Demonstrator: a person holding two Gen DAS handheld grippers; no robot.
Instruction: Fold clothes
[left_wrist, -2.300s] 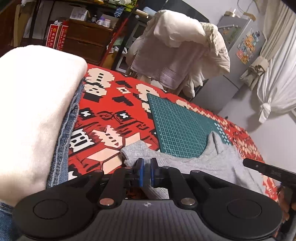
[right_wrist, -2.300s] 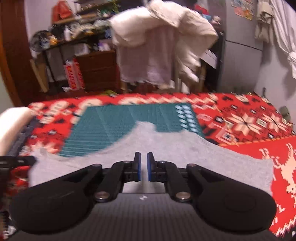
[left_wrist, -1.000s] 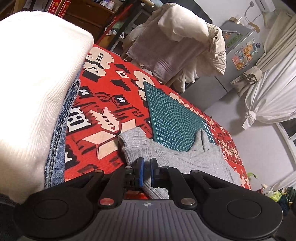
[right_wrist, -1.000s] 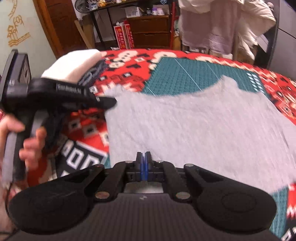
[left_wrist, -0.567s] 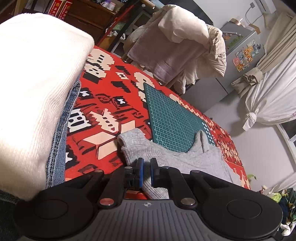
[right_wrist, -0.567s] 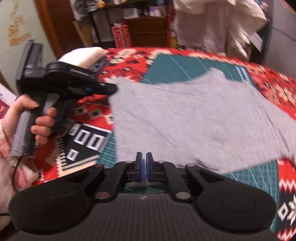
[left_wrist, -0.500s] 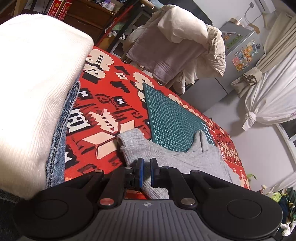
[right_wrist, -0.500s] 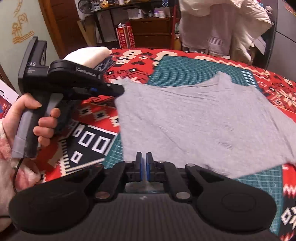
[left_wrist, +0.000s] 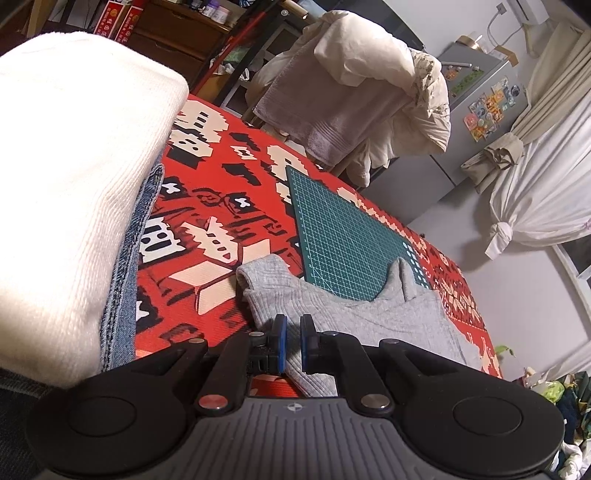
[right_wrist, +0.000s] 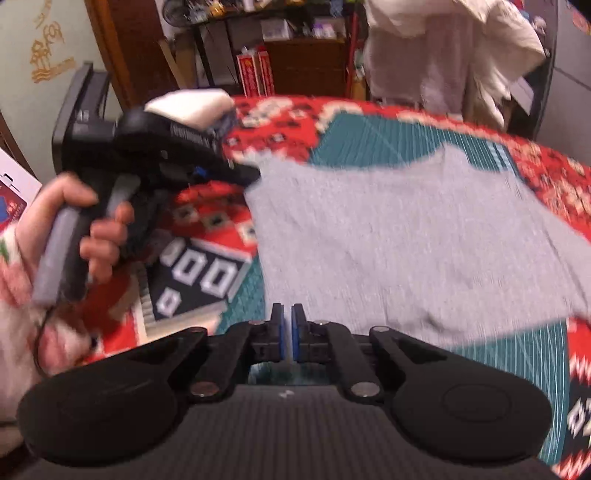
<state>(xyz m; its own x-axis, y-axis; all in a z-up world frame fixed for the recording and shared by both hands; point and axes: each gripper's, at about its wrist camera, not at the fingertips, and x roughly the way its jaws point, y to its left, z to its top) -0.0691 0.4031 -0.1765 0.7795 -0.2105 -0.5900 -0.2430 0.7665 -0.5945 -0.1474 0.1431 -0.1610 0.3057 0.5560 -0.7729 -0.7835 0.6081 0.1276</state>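
Your left gripper (left_wrist: 290, 341) sits low over the near-left edge of the grey shirt (left_wrist: 369, 314), its blue pads (left_wrist: 281, 341) a narrow gap apart with a ridge of grey cloth running between them — whether they actually pinch it, I cannot tell. The shirt lies spread flat, partly on the green mat (left_wrist: 340, 236), partly on the red blanket (left_wrist: 229, 192). A folded stack (left_wrist: 74, 192) — white knit over denim — rests to the left. Your right gripper (right_wrist: 287, 334) hovers off the shirt's near edge, its pads almost together and holding nothing. That view is blurred. Your left hand (right_wrist: 74, 229) grips the other tool's handle.
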